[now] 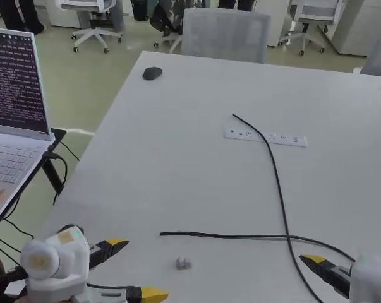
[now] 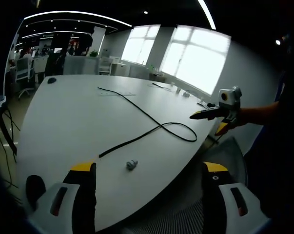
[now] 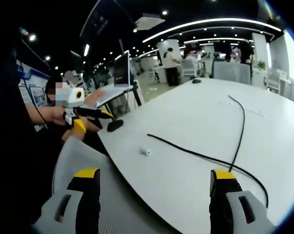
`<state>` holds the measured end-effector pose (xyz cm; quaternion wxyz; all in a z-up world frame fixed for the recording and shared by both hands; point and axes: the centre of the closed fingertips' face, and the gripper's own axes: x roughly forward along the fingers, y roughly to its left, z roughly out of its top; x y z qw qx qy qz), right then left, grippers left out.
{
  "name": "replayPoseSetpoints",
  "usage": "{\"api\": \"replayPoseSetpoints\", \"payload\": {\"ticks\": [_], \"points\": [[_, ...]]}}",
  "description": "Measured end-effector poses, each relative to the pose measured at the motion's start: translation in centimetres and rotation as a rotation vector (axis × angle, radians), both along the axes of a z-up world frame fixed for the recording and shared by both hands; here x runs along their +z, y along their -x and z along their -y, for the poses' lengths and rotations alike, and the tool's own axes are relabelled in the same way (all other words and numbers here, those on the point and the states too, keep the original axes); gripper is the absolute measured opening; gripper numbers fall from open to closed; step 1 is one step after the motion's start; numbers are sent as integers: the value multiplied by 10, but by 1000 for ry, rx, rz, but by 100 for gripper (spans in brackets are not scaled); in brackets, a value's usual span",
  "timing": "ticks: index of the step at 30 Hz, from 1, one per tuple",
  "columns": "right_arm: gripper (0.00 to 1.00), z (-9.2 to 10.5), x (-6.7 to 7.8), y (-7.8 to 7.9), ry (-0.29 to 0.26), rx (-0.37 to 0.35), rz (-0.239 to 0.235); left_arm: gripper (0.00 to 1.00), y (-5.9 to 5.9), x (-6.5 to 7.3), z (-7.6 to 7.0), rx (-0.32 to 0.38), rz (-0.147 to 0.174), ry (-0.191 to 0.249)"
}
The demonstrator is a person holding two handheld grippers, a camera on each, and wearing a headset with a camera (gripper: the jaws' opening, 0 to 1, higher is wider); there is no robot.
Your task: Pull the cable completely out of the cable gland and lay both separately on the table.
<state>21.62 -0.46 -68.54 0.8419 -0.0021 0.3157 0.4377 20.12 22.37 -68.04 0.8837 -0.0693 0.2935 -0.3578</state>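
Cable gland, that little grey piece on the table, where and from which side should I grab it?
Probably pinch the cable gland across its body from above, with the open left gripper nearest it. It is small, sits low on the table and lies clear of the cable.

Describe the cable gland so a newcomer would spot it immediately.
Start at the white table, then the long black cable crossing it. By the table's near edge, just short of the cable's free end, lies the cable gland: small, pale grey, touching nothing.

Head view: white table [image 1: 177,177] at centre, grey chair [image 1: 225,35] at top edge. Left gripper view: bright windows [image 2: 198,61] at upper right.
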Motion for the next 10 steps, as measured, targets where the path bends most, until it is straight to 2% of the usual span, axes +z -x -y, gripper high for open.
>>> {"api": "replayPoseSetpoints", "payload": {"ticks": [4, 6, 7, 10], "points": [[98, 8, -10, 4, 17, -3, -24, 94, 1, -6, -9, 11, -14, -21], [99, 11, -16, 8, 45, 11, -33, 96, 3, -12, -14, 22, -40, -41], [99, 13, -20, 12, 64, 23, -50, 97, 5, -17, -17, 27, -65, -58], [99, 14, -22, 14, 90, 41, -51, 99, 7, -22, -21, 25, -81, -76]]}}
